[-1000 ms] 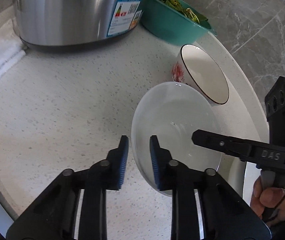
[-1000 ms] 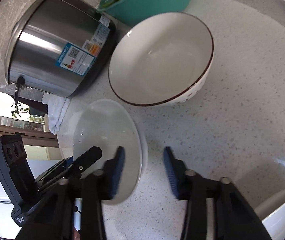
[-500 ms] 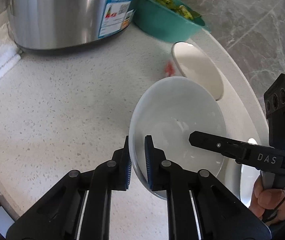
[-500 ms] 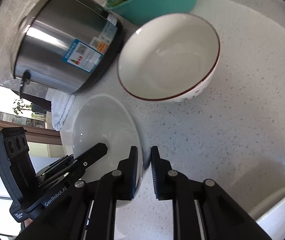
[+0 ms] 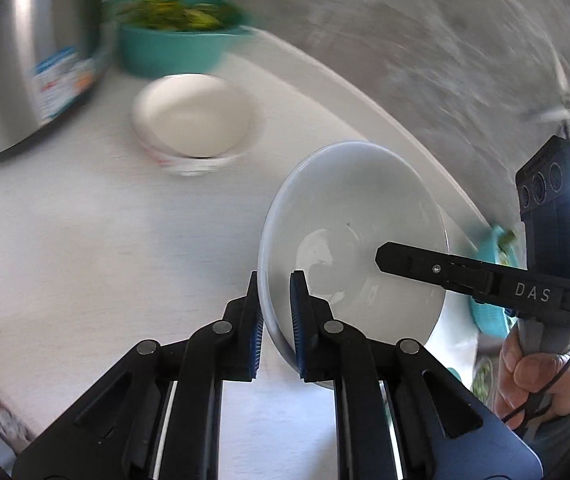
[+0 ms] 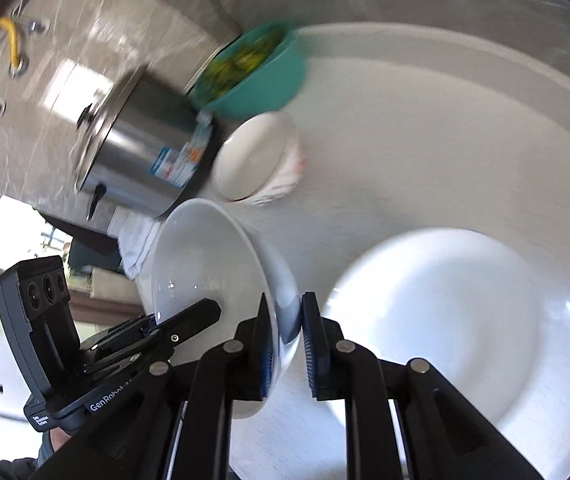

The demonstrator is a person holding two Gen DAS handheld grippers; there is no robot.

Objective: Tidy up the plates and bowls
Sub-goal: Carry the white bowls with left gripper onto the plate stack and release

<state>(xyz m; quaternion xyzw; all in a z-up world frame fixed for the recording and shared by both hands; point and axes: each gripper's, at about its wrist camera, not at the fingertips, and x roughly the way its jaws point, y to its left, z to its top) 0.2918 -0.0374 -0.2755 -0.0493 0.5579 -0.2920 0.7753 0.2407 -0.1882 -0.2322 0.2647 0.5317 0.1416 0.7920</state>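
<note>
Clamped in my left tool [image 5: 276, 320] and my right tool [image 6: 288, 340], the white bowl [image 5: 365, 216] looks like glazed ceramic, glossy, with bright highlights in its well. Both tools are matt black plastic with ribbed blue pads [image 5: 295, 320] that look rubbery. Ahead of my left tool, the patterned bowl [image 5: 193, 120] has a smooth, softly shiny glaze. The pot [image 6: 145, 148] beyond it is brushed metal with a paper label. The teal basin [image 5: 173, 50] looks like smooth plastic. The tabletop [image 5: 65, 240] is pale, matt stone. Right of my right tool, the white plate [image 6: 445, 312] gleams.
</note>
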